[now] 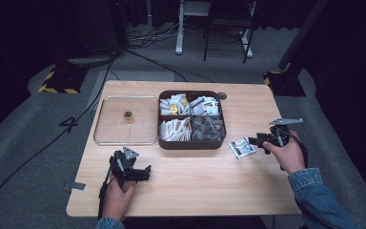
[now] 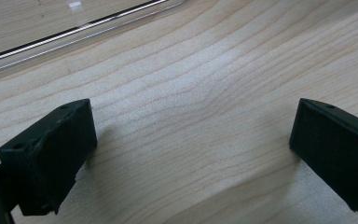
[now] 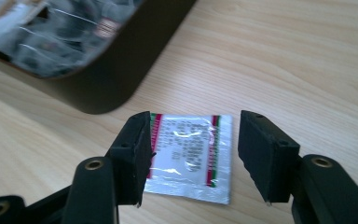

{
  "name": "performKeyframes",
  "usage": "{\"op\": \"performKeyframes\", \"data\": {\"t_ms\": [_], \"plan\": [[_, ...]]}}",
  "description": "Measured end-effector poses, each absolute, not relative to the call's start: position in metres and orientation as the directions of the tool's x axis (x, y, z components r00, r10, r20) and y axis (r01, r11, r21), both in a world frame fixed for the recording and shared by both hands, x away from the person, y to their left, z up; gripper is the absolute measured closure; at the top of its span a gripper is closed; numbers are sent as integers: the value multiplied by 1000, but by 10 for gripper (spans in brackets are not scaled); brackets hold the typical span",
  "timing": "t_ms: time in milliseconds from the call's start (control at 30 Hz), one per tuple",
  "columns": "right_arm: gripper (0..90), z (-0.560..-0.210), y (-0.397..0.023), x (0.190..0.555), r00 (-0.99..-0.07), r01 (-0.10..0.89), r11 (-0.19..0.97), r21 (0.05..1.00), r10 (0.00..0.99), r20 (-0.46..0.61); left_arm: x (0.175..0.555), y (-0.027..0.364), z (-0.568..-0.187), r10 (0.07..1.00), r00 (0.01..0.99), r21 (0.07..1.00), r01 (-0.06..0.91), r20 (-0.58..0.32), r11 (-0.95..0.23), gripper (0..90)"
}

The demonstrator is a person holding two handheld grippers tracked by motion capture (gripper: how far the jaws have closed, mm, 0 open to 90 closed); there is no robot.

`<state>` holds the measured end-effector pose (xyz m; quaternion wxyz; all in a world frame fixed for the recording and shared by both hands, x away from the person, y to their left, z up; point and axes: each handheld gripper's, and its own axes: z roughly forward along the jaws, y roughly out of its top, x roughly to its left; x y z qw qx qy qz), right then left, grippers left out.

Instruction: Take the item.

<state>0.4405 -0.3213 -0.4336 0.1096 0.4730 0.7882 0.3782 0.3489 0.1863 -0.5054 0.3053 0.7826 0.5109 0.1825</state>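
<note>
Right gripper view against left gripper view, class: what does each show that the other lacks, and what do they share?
Right gripper view: a silver sachet with red and green edge stripes lying flat between the open jaws of the right hand-held gripper, and a corner of the dark compartment box. Left gripper view: the clear lid's edge beyond the left hand-held gripper. Shared: the wooden table and black jaws held apart.

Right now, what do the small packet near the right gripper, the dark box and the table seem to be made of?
The packet looks like shiny foil or plastic film: it glints and wrinkles, with red and green printed edges. The box seems dark brown moulded plastic or lacquered wood, smooth with rounded corners; I cannot tell which. The table looks like pale wood or wood-look laminate, matte, with visible grain lines.
</note>
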Motion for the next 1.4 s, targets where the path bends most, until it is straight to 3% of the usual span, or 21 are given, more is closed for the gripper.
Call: {"op": "performKeyframes", "data": {"t_ms": [467,767,1067,1400], "plan": [[453,-414,-287,402,-671,575,320,753,711,210,349,186,-505,910,413,663,689,-28,-292,6],[456,-408,-266,382,-744,544,402,736,637,202,349,186,-506,908,418,663,687,-25,-297,3],[441,-421,-245,372,-797,491,476,730,583,156,349,186,-506,908,418,663,687,-25,-298,3],[438,-446,-233,364,-812,454,458,764,565,144,349,186,-506,908,418,663,687,-25,-298,3]]}}
